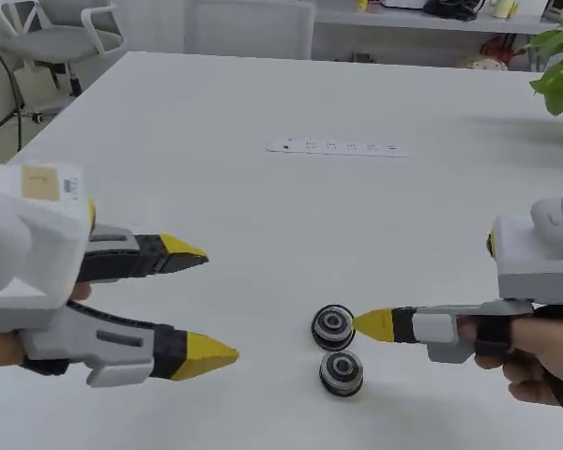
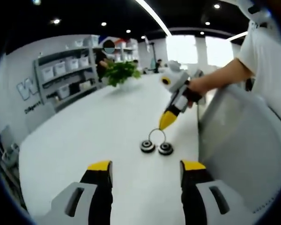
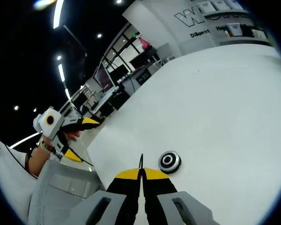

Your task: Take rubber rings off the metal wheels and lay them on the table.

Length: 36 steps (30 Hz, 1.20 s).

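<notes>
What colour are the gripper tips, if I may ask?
Yellow; clearest on the left gripper in the head view.

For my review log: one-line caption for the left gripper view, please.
Right gripper, shut on a thin rubber ring, holds it over two metal wheels on the white table; left gripper open.

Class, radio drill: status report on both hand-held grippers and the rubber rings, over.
Left hand-held gripper open, clear of the work. Right hand-held gripper shut on rubber ring, looped just above the two metal wheels. Nothing in the way.
</notes>
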Tool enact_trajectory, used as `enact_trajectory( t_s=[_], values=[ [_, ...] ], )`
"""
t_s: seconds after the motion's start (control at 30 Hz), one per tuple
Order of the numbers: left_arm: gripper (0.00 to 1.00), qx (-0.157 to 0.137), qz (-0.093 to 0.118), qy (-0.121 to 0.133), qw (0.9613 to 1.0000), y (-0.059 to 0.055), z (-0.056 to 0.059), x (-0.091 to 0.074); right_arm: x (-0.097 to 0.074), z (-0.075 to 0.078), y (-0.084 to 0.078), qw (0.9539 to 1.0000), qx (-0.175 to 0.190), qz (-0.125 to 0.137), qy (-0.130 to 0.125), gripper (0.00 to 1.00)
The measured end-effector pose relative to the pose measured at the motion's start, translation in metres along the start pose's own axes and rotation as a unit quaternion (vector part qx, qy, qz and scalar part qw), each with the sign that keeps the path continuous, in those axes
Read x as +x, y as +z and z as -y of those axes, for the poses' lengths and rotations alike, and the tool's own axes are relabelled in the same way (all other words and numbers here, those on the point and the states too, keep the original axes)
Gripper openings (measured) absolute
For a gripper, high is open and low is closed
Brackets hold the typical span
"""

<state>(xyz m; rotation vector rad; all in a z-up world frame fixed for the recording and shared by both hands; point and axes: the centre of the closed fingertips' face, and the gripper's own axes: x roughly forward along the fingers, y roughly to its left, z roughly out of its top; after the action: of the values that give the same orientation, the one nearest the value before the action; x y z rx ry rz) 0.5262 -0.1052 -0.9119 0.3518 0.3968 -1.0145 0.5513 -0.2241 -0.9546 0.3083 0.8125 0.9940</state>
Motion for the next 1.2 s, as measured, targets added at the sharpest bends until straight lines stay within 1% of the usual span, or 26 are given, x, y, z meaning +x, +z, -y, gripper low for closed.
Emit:
enact_trajectory(
  t_s=[0.07,0.17,0.27,0.3,0.33,0.37,0.5,0.63,0.8,0.83,0.87,0.9,0.93,0.97,1.03,1.13,1.2],
  values=[
    [0.64,-0.016,0.002,0.019,0.9997,-0.007,-0.004,-0.005,0.0,0.0,0.0,1.0,0.003,0.0,0.0,0.0],
    [0.69,-0.035,0.008,0.026,0.999,-0.013,-0.004,-0.009,0.0,0.0,0.0,1.0,0.003,0.0,0.001,0.0],
    [0.71,-0.051,0.013,0.031,0.9981,-0.019,-0.002,-0.012,0.001,-0.002,-0.001,1.0,0.002,-0.001,0.004,0.0],
    [0.71,-0.063,0.017,0.038,0.9972,-0.022,-0.002,-0.013,0.002,-0.003,0.0,1.0,0.001,0.0,0.006,0.0],
    [0.72,-0.068,0.019,0.041,0.9967,-0.023,-0.003,-0.013,0.002,-0.003,0.0,1.0,0.001,0.001,0.007,0.0],
    [0.75,-0.079,0.023,0.048,0.9955,-0.025,-0.003,-0.012,0.002,-0.005,0.001,0.9999,0.001,0.003,0.01,0.0],
    [0.83,-0.093,0.025,0.051,0.994,-0.032,0.004,-0.008,0.003,-0.008,0.003,0.9998,0.0,0.008,0.017,0.0],
    [0.88,-0.11,0.017,0.051,0.9925,-0.04,0.01,-0.004,0.004,-0.013,0.003,0.9997,-0.002,0.008,0.024,0.0],
    [0.92,-0.116,0.012,0.051,0.9919,-0.048,0.021,0.004,0.006,-0.017,0.002,0.9995,-0.005,0.006,0.029,0.0],
    [0.93,-0.115,0.008,0.046,0.9923,-0.05,0.024,0.004,0.007,-0.017,0.003,0.9995,-0.004,0.007,0.029,0.0],
    [0.94,-0.123,0.002,0.04,0.9916,-0.053,0.025,0.003,0.007,-0.017,0.002,0.9995,-0.004,0.006,0.029,0.0],
    [0.94,-0.129,0.001,0.048,0.9905,-0.053,0.022,0.002,0.008,-0.018,0.002,0.9995,-0.005,0.005,0.029,0.0],
    [0.94,-0.131,0.003,0.056,0.9898,-0.053,0.018,0.001,0.009,-0.019,0.002,0.9995,-0.007,0.005,0.03,0.0],
    [0.96,-0.13,0.007,0.06,0.9897,-0.052,0.016,0.001,0.009,-0.02,0.002,0.9995,-0.008,0.003,0.031,0.0],
    [0.98,-0.131,0.012,0.058,0.9897,-0.05,0.018,0.0,0.01,-0.023,0.002,0.9994,-0.008,0.004,0.035,0.0],
    [0.96,-0.126,0.011,0.055,0.9904,-0.05,0.019,0.0,0.012,-0.028,0.003,0.999,0.0,0.007,0.044,0.0],
    [0.98,-0.123,0.014,0.056,0.9908,-0.048,0.018,0.001,0.015,-0.032,0.003,0.9989,-0.002,0.006,0.047,0.0]
  ],
)
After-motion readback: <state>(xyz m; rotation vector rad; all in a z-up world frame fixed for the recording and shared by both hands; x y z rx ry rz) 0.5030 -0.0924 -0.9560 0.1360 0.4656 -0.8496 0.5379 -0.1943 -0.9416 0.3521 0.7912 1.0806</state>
